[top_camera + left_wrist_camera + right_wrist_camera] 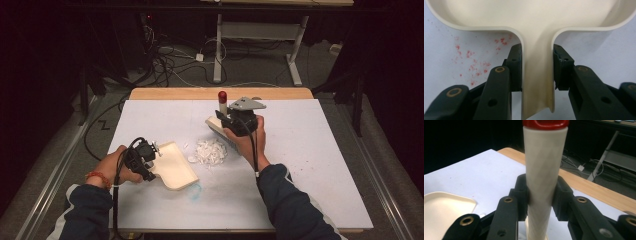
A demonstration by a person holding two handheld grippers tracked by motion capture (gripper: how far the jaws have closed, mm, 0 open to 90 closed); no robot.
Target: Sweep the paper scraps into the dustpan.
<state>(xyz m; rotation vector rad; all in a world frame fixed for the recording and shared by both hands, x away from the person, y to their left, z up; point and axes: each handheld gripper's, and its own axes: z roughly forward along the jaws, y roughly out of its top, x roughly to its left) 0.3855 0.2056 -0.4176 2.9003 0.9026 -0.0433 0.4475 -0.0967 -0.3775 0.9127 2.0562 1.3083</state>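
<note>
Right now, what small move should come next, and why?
Probably lower the brush behind the white scraps and sweep them toward the dustpan. The right gripper grips its handle; the left gripper holds the dustpan flat beside the pile.

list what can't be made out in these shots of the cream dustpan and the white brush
- Bristles of the white brush with red-capped handle: high view, hidden behind the right hand.
- Front lip of the cream plastic dustpan: left gripper view, cut off by the top edge.
- White scrap pile: high view, pieces too small to identify.
</note>
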